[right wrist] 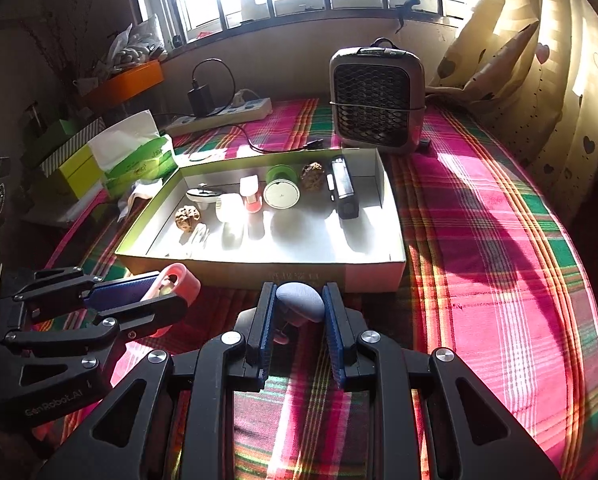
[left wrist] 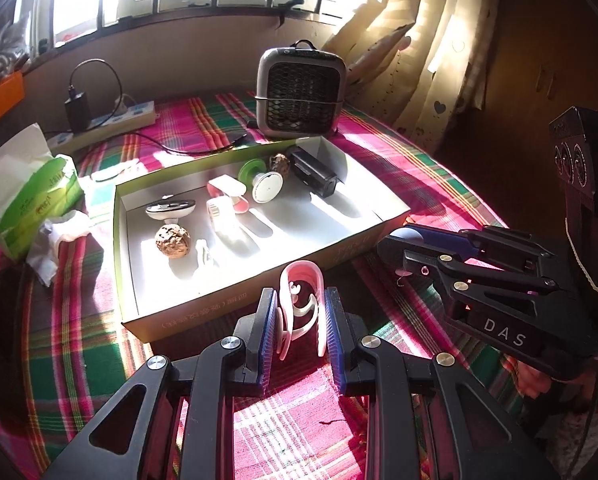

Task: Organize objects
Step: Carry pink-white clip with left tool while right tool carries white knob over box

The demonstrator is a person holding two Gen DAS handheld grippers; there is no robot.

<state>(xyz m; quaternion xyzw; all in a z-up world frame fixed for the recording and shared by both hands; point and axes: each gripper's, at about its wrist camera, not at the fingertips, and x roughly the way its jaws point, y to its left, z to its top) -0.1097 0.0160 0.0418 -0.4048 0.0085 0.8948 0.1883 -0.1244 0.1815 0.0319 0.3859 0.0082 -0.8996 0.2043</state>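
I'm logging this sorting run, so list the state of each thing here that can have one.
Left tongs: shut on the pink clip, held above the cloth.
Right tongs: shut on the grey rounded object.
Cardboard box: open-topped, already holding several small items.
Charger: plugged into the power strip.
Tissue pack: open, a tissue sticking up.
Curtain: drawn aside, window uncovered.

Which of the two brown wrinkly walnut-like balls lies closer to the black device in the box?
The far brown walnut-like ball, beside the black device; the other sits near the left end.
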